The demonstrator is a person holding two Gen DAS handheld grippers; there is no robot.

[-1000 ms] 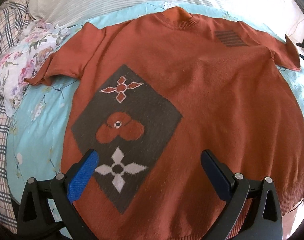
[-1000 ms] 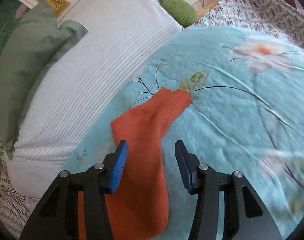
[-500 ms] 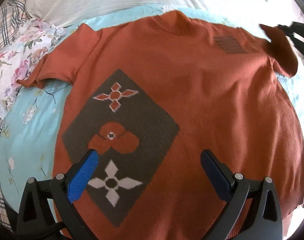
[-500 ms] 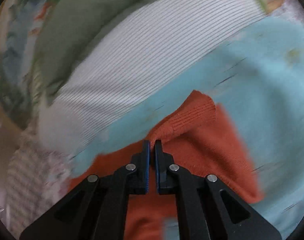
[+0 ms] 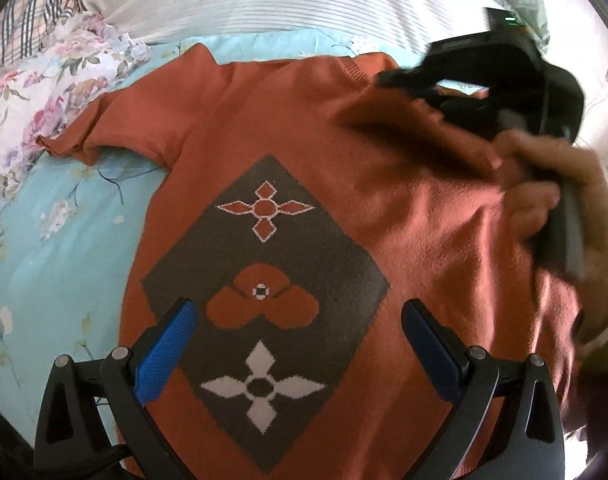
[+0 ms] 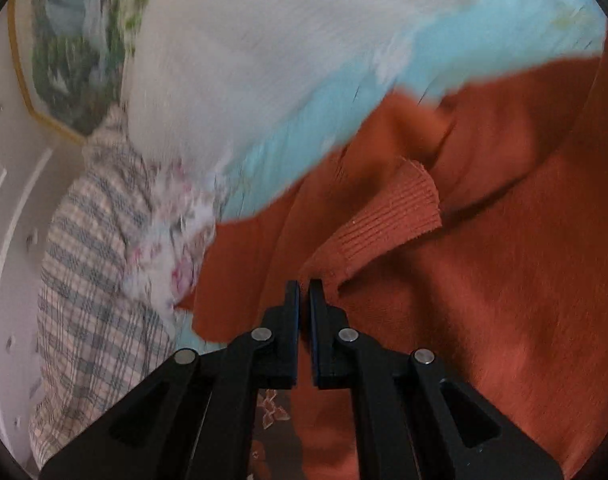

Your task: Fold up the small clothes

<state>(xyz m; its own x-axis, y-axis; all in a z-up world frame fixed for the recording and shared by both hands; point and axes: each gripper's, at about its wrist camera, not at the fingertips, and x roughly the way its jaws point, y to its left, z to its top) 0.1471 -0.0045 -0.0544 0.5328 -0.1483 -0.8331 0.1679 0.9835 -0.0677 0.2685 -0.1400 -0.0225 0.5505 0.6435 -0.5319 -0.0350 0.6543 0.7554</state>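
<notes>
Left wrist: left tool [image 5: 295,344] released above sweater [image 5: 263,120]; right tool [image 6: 304,292] clenched on sleeve [image 6: 384,220].

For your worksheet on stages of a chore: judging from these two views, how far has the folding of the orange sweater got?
Done: the sweater lies spread flat on the blue sheet. In hand: the right gripper is shut on the sleeve and holds it over the sweater's body; the left gripper hovers open above the hem. Left: the other sleeve is unfolded, and the body has no fold yet.
</notes>
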